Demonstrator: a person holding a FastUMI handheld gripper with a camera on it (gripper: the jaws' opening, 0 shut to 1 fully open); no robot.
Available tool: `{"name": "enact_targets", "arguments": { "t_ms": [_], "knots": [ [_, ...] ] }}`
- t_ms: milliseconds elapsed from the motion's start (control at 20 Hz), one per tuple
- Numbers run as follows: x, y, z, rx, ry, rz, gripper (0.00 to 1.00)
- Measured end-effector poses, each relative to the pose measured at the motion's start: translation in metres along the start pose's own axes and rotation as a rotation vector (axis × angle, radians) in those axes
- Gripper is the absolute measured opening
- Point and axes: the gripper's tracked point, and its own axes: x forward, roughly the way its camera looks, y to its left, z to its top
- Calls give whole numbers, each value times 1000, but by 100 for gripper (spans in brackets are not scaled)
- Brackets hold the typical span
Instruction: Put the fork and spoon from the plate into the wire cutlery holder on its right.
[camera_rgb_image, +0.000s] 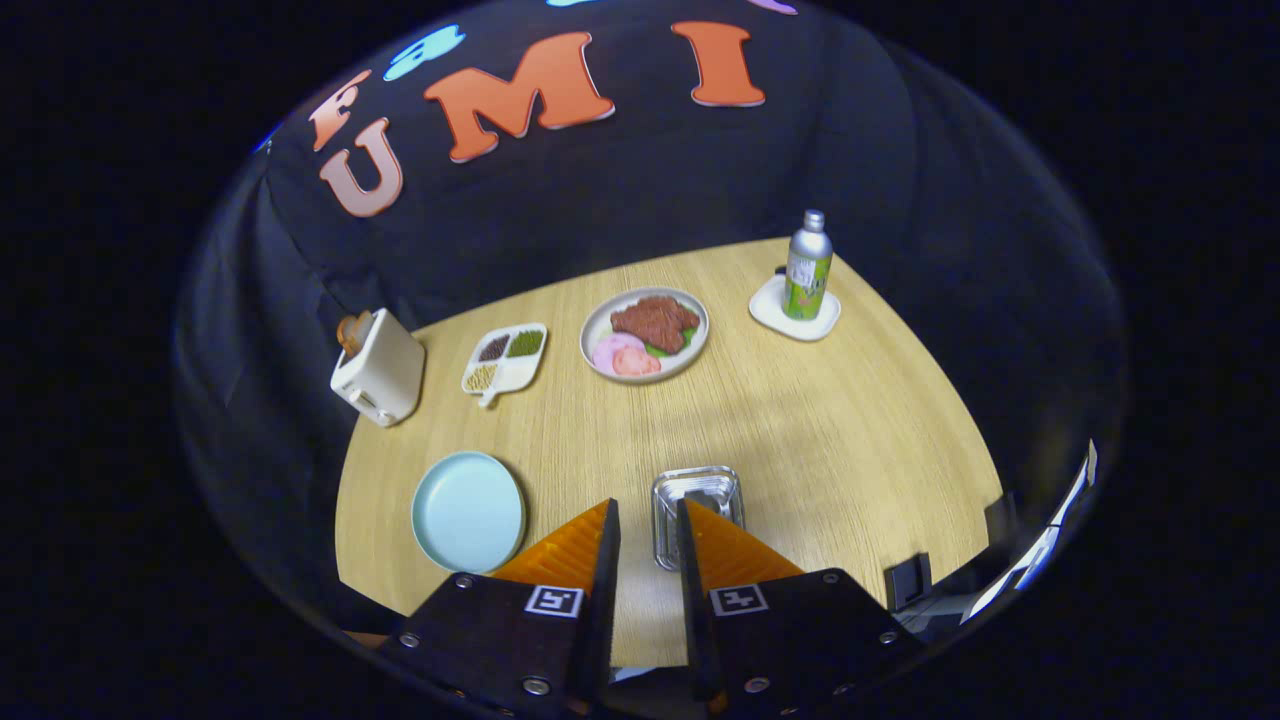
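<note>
gripper (648, 510) w/ 2 fingers slightly apart, nothing held, wire cutlery holder (697, 512) just ahead btwn tips, pale blue plate (468, 511) to its left, no fork or spoon seen on it, further off toaster (379, 368), food plate (645, 334), bottle (808, 266)

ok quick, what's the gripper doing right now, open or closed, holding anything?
Gripper: fingers slightly apart, holding nothing, above the wire cutlery holder, right of the light blue plate.

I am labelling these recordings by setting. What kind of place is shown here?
Probably a mock dining setup in a recording booth: a wooden table with a plate of food, a toaster and a black cloth wall. The gripper is slightly open, holding nothing.
</note>
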Motion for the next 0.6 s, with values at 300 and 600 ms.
{"name": "enact_targets", "arguments": {
  "t_ms": [300,600],
  "knots": [
    [-44,7,100,-45,-383,-3,72],
    [-94,0,168,-104,-678,-89,87]
  ]
}}
